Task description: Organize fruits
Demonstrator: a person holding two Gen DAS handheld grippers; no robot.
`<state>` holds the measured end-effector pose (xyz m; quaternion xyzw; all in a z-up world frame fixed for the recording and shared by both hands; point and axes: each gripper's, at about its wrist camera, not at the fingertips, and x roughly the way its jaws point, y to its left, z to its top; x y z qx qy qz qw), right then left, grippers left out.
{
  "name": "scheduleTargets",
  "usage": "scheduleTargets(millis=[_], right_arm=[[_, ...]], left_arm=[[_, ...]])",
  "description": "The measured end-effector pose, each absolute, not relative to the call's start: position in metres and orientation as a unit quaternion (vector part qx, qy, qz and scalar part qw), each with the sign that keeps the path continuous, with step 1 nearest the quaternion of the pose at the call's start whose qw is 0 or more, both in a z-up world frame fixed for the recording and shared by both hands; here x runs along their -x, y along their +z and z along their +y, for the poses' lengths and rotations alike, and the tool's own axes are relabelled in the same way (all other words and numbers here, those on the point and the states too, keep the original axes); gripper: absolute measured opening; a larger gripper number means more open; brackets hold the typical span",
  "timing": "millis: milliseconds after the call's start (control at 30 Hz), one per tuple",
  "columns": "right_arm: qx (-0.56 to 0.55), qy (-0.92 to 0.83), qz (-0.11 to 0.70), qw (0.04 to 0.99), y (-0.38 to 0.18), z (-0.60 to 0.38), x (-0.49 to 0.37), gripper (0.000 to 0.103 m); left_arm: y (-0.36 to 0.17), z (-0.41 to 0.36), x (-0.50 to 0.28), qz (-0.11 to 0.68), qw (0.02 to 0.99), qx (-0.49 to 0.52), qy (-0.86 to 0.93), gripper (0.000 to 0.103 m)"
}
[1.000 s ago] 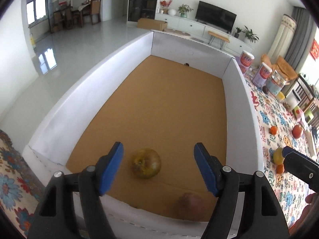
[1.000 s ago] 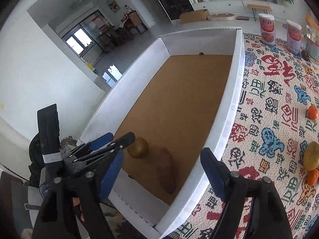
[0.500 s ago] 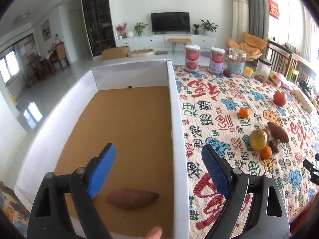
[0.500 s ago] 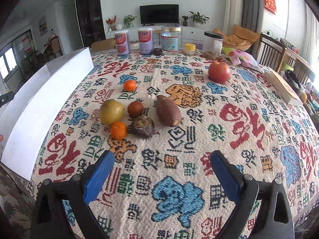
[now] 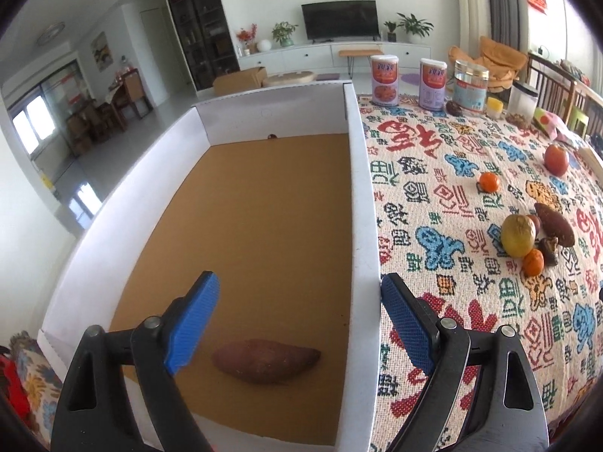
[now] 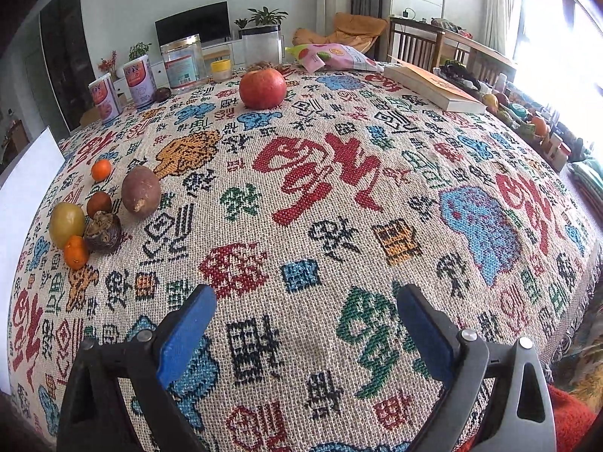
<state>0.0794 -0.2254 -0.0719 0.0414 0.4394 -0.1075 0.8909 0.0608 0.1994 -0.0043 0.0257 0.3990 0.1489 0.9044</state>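
Observation:
My left gripper [image 5: 299, 316] is open and empty above the near end of a white-walled box with a brown cardboard floor [image 5: 264, 203]. A sweet potato [image 5: 265, 359] lies on that floor just below the gripper. My right gripper [image 6: 305, 324] is open and empty over the patterned tablecloth [image 6: 339, 173]. A cluster of fruit lies to its far left: a yellow-green pear [image 6: 67, 224], a small orange [image 6: 76, 251], a dark wrinkled fruit [image 6: 102, 231], a small brown fruit [image 6: 99, 203] and a sweet potato [image 6: 140, 191]. A second orange [image 6: 101, 170] and a red apple [image 6: 262, 87] lie farther back.
Two labelled cans [image 6: 140, 82], a clear jar [image 6: 184, 64] and a plastic canister [image 6: 262, 48] stand at the table's far edge. A snack bag [image 6: 331, 56] and a book [image 6: 433, 86] lie at the far right. The box's white wall [image 5: 363, 226] borders the tablecloth.
Both grippers have swung right, away from the box. The pear seen in the box a second ago is out of the left wrist view. The right wrist view now faces the open tablecloth.

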Motion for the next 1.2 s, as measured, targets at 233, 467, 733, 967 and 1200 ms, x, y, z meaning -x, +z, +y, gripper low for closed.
scheduleTargets(millis=[233,467,733,967,1200], right_arm=[[-0.062,-0.113,0.45,0.884,-0.077,-0.234,-0.081,0.097],[-0.065,-0.115,0.464,0.876,-0.083,-0.236,-0.085,0.098],[-0.058,-0.114,0.47,0.873,-0.085,-0.233,-0.085,0.102],[-0.055,-0.114,0.472,0.872,-0.086,-0.232,-0.086,0.103],[-0.054,-0.115,0.473,0.872,-0.087,-0.231,-0.086,0.103]], left_arm=[[0.041,0.168,-0.024,0.247,0.945,-0.038,0.209,0.089],[0.049,0.105,-0.012,0.248,0.967,0.013,0.059,0.093],[-0.034,0.051,-0.037,0.375,0.927,-0.009,-0.021,0.093],[-0.082,0.051,-0.064,0.407,0.913,-0.01,-0.02,0.093],[-0.093,0.051,-0.07,0.418,0.908,-0.009,-0.033,0.093]])
